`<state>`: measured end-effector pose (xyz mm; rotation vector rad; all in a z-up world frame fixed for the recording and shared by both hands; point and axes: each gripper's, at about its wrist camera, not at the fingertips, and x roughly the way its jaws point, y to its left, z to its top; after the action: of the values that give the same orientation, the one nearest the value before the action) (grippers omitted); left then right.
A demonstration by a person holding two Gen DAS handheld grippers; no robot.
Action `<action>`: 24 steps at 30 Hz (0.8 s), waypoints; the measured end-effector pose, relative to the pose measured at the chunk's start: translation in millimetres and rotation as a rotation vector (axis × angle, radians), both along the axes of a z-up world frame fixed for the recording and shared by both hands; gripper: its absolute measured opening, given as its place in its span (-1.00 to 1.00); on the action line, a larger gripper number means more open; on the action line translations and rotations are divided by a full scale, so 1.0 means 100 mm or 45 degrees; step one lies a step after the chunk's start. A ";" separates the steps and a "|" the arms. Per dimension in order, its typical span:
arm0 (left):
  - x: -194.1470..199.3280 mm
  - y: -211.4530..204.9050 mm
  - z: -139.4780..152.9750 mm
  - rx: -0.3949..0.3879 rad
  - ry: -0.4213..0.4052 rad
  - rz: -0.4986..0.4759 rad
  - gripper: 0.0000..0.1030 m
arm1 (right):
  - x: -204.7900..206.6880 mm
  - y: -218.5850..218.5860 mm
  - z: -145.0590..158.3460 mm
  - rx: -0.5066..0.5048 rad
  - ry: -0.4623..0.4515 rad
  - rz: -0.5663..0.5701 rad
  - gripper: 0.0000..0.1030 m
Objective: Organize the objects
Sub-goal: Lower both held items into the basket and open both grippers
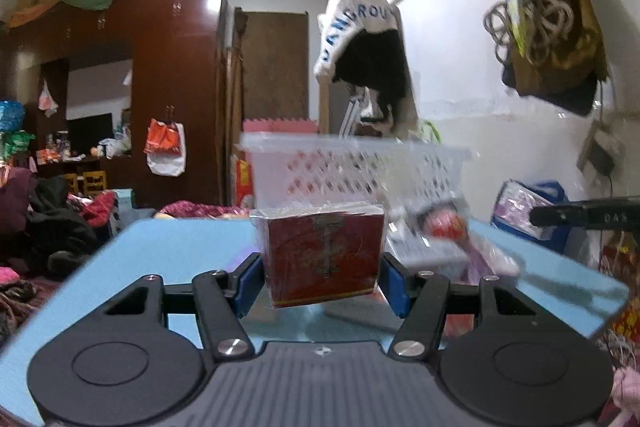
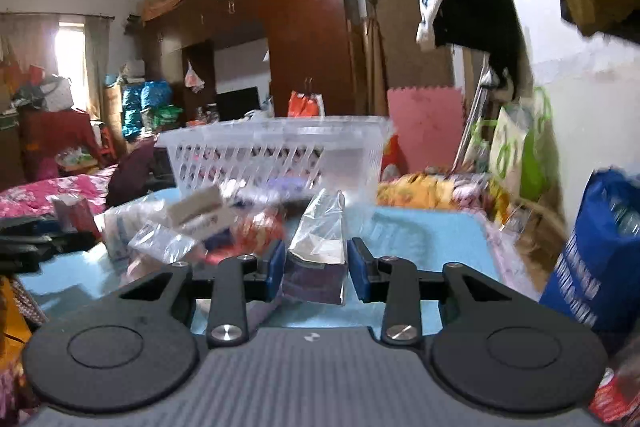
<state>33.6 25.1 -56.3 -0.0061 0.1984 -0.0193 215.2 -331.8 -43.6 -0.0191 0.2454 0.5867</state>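
Both grippers hold something, and the white basket at the far edge of the blue table is the landmark for all that follows.

The left gripper is clamped on a red box in clear wrap, its blue pads pressing the 2 side faces; the box hangs clear of the table, on the near side of the basket. The right gripper is closed on a clear-wrapped packet, also short of the basket and below its rim. A loose pile of packets lies between it and the basket's left end.

The step looks like carrying both items to the basket. To do it well:
1. Raise each load above the rim before crossing it.
2. Keep the box level; the wrap is likely slippery.
3. Release only once inside the basket walls.
4. Steer clear of the pile.
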 end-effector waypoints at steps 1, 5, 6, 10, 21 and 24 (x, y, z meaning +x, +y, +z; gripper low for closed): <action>0.00 0.03 0.07 0.000 -0.010 0.016 0.26 | 0.00 0.02 0.05 -0.017 -0.023 -0.016 -0.26; 0.12 0.13 0.40 -0.009 -0.035 0.010 0.26 | 0.11 0.11 0.38 -0.002 -0.078 0.026 -0.26; 0.20 0.16 0.50 -0.016 -0.026 -0.002 0.26 | 0.15 0.16 0.47 -0.011 -0.095 0.036 -0.26; 0.62 0.25 0.87 -0.055 0.040 -0.088 0.26 | 0.37 0.42 0.80 -0.074 -0.125 0.078 -0.26; 2.18 0.03 1.13 -0.107 0.358 -0.112 0.26 | 1.43 1.07 0.92 -0.194 0.136 0.098 -0.25; 2.43 0.00 1.04 -0.107 0.426 -0.101 0.26 | 1.55 1.21 0.81 -0.289 0.172 0.060 -0.25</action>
<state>276.2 25.4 47.8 -0.0853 0.5320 -0.1061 370.5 -211.2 37.1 -0.2059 0.4427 0.6050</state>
